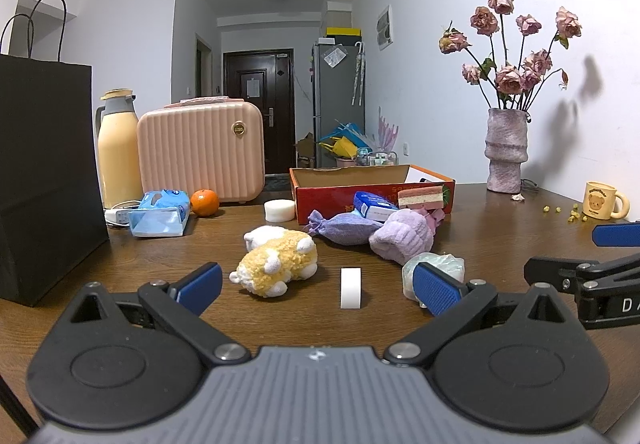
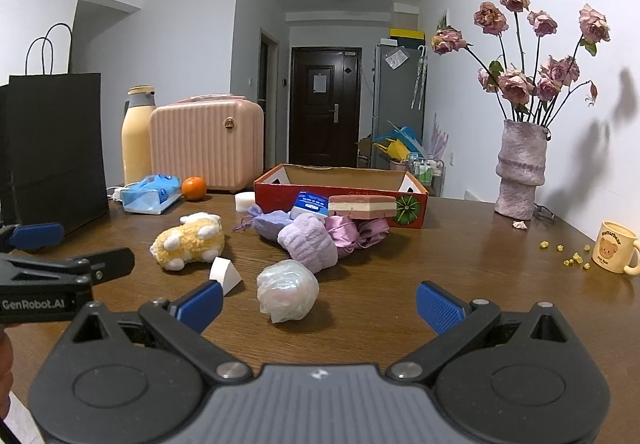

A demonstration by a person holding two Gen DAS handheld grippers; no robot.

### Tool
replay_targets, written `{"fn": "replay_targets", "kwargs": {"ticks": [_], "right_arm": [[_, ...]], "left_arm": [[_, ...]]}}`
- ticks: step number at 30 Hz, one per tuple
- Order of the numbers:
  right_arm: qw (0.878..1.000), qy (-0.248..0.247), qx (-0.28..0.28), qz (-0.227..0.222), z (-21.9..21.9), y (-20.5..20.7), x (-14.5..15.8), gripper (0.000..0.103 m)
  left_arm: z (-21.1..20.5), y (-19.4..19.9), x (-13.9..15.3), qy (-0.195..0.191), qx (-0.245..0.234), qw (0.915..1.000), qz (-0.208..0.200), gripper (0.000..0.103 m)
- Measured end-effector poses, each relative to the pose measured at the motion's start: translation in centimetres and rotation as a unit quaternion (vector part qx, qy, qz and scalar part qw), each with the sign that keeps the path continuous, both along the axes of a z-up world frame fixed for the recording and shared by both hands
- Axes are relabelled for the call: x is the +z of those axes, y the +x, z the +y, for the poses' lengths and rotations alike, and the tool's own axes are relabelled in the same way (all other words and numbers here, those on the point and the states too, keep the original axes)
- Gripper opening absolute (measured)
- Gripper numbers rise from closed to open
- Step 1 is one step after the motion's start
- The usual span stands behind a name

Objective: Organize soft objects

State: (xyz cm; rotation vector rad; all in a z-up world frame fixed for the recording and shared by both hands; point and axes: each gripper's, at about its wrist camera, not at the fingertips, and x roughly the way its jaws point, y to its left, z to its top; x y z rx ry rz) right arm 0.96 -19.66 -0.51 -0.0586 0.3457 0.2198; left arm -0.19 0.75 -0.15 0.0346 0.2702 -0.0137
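Left tongs (image 1: 316,290) nearest the lens, spread wide, nothing in them; right tongs (image 2: 320,304) same, wide open and empty. Both hover low over the brown desk (image 2: 460,260), no contact with anything yet. Soft stuff sits loose in front of the red cardboard box (image 2: 340,200): yellow-and-white plush toy (image 1: 276,260), white wedge sponge (image 1: 351,287), pale crinkly bagged bundle (image 2: 288,290), lilac fuzzy towel roll (image 2: 308,246), purple drawstring pouch (image 1: 340,229), pink layered sponge (image 2: 362,206) leaning on the box front. Looks like step one: pick an item and drop it in the box. Left view: white sponge is dead centre between the fingers, just ahead of the tips; plush slightly left of it. Right view: bagged bundle is just ahead, a bit left of centre; the wedge sponge sits by the left fingertip. My call: left takes the white sponge, right takes the bundle. Advance level, keep the jaws wide until the item is fully between the pads, close gently since everything compresses. Bag film may slip, so grab across the bulk, not the loose edge. Keep the two tongs apart, they're close side by side.
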Motion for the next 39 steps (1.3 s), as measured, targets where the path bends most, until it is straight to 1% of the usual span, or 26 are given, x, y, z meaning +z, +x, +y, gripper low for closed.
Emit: {"fn": "replay_targets", "kwargs": {"ticks": [11, 22, 39], "right_arm": [[1.000, -0.012, 0.009, 0.004, 0.5, 1.1, 0.0, 0.103], [0.999, -0.023, 0.022, 0.012, 1.9, 3.2, -0.5, 0.103], [0.999, -0.029, 0.027, 0.029, 3.3, 7.1, -1.3, 0.103]], "left_arm": [[0.8, 0.4, -0.3, -0.001, 0.002, 1.0000, 0.001, 0.103], [1.6, 2.3, -0.8, 0.001, 0.010, 0.9999, 0.011, 0.103], [2.6, 5.5, -1.2, -0.003, 0.025, 0.9994, 0.026, 0.103]]}}
